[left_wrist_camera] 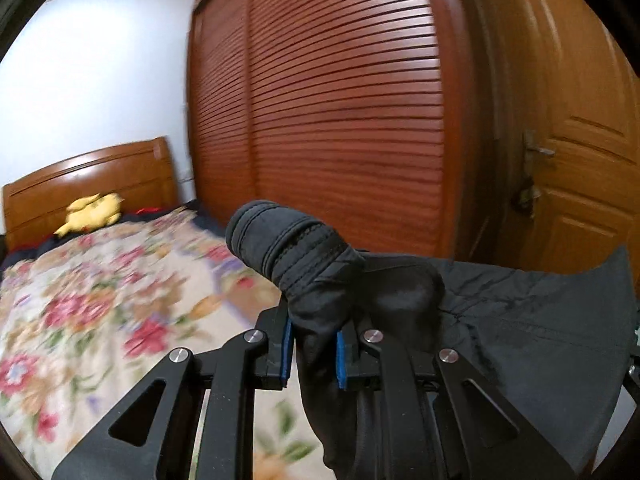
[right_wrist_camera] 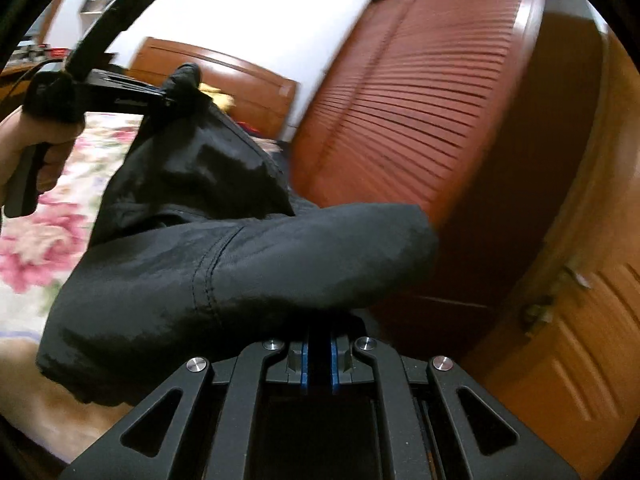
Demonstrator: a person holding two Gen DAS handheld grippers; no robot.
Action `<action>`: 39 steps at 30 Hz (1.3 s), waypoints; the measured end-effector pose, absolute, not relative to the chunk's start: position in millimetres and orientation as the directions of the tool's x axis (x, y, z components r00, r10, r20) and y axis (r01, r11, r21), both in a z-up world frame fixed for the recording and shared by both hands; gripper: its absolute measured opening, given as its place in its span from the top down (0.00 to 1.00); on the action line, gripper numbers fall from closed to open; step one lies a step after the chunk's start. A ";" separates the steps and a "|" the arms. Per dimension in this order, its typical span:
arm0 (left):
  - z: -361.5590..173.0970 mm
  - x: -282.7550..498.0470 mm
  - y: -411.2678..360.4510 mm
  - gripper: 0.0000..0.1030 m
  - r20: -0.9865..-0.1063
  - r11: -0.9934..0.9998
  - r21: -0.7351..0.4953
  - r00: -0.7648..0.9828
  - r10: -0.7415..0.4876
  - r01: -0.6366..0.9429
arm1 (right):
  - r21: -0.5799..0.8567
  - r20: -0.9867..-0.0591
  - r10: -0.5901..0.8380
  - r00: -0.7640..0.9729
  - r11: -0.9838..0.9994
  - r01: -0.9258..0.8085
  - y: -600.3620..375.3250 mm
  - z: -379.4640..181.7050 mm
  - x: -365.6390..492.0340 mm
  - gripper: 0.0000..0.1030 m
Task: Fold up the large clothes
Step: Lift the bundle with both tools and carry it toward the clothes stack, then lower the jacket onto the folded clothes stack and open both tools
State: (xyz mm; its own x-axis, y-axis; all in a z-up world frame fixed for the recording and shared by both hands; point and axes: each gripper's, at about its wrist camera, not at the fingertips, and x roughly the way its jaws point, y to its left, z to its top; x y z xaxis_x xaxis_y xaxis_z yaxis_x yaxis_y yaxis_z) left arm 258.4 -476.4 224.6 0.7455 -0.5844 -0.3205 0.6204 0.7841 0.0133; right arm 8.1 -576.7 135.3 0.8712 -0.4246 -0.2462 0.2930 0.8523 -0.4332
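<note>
A large black garment (left_wrist_camera: 520, 320) hangs in the air between both grippers, above the bed. My left gripper (left_wrist_camera: 314, 344) is shut on a bunched edge with a ribbed, stitched band (left_wrist_camera: 280, 240) that sticks up past its blue pads (left_wrist_camera: 287, 348). My right gripper (right_wrist_camera: 319, 360) is shut on another part of the black garment (right_wrist_camera: 240, 272), which drapes over its fingertips and hides them. In the right wrist view the left gripper (right_wrist_camera: 168, 96) shows at upper left, held by a hand (right_wrist_camera: 24, 148), with the cloth hanging from it.
A bed with a floral cover (left_wrist_camera: 100, 312) lies below and left, with a wooden headboard (left_wrist_camera: 92, 184) and a yellow plush toy (left_wrist_camera: 92, 216). A slatted wooden wardrobe (left_wrist_camera: 340, 112) stands ahead. A wooden door (left_wrist_camera: 580, 160) with a handle is at the right.
</note>
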 end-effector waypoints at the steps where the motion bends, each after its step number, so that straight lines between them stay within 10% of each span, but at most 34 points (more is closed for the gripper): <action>1: 224.3 259.5 -491.4 0.83 -0.326 0.776 0.015 0.737 -0.593 0.631 | -0.425 -0.241 -0.449 0.860 0.846 0.323 -591.5 138.1 2.9 0.94; 14: 170.7 296.9 -569.1 0.79 -0.461 0.729 0.011 0.651 -0.603 0.684 | -0.268 -0.405 -0.526 0.748 0.851 0.453 -691.0 87.1 -13.5 0.92; 21: 167.9 284.0 -537.8 0.21 -0.461 0.714 0.006 0.635 -0.620 0.700 | -0.097 -0.353 -0.497 0.793 0.862 0.497 -710.9 113.8 -44.1 0.66; 26: 153.1 257.8 -492.2 0.02 -0.484 0.717 -0.001 0.627 -0.610 0.697 | -0.103 -0.275 -0.489 0.827 0.871 0.481 -682.8 136.8 -65.9 0.43; 39: 102.3 176.7 -391.9 0.00 -0.542 0.699 0.053 0.608 -0.580 0.713 | -0.052 -0.264 -0.417 0.870 0.906 0.419 -654.0 126.0 -39.7 0.32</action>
State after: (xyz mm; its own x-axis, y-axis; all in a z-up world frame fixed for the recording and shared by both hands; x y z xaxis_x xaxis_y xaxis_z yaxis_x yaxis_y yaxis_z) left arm 176.7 -391.9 102.3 0.6083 -0.5798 -0.5420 0.7131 0.6991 0.0525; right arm -39.7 -654.0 126.0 0.8695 -0.4174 -0.2641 0.4192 0.9064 -0.0524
